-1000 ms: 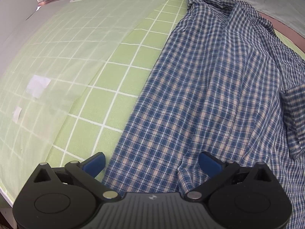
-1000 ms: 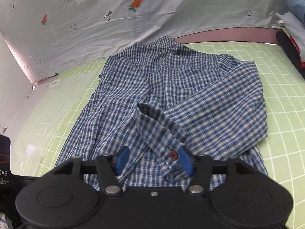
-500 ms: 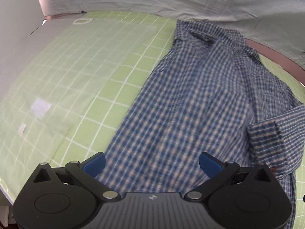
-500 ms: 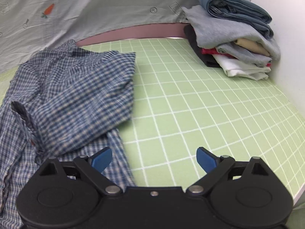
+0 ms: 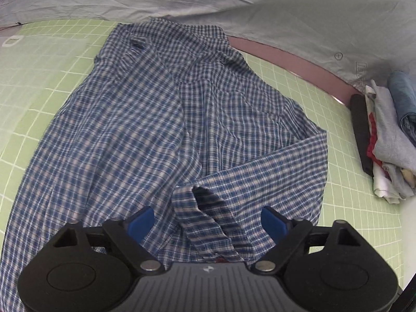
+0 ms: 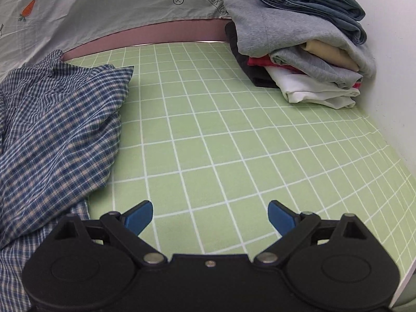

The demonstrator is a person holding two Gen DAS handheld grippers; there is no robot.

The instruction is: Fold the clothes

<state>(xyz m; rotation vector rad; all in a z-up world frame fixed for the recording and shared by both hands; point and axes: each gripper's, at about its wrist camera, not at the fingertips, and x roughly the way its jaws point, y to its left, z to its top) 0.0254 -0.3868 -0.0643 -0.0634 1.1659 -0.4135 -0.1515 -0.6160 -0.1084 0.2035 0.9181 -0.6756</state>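
Sleeve (image 5: 262, 179) is now lying folded across the front of the checked shirt (image 5: 135, 135), its cuff (image 5: 205, 215) resting between the blue tips of the left tongs (image 5: 206, 221). Those tongs have just been narrowing from full width, but the pads are still standing clear of the cloth on both sides, so nothing is being gripped. A second ago the left tongs were looking at the shirt's left edge; now they are hanging over its middle, pointing steeply down.

The right tongs (image 6: 210, 215), which were over the cuff a second ago, are now sitting wide and empty above bare green grid mat (image 6: 234, 143), with the shirt's folded edge off to their left and the stack of folded clothes (image 6: 306, 49) at the far right corner.

That is reading as one sleeve fold finished; the shirt is lying flat on the counter, collar away, with further folds probably still to come.
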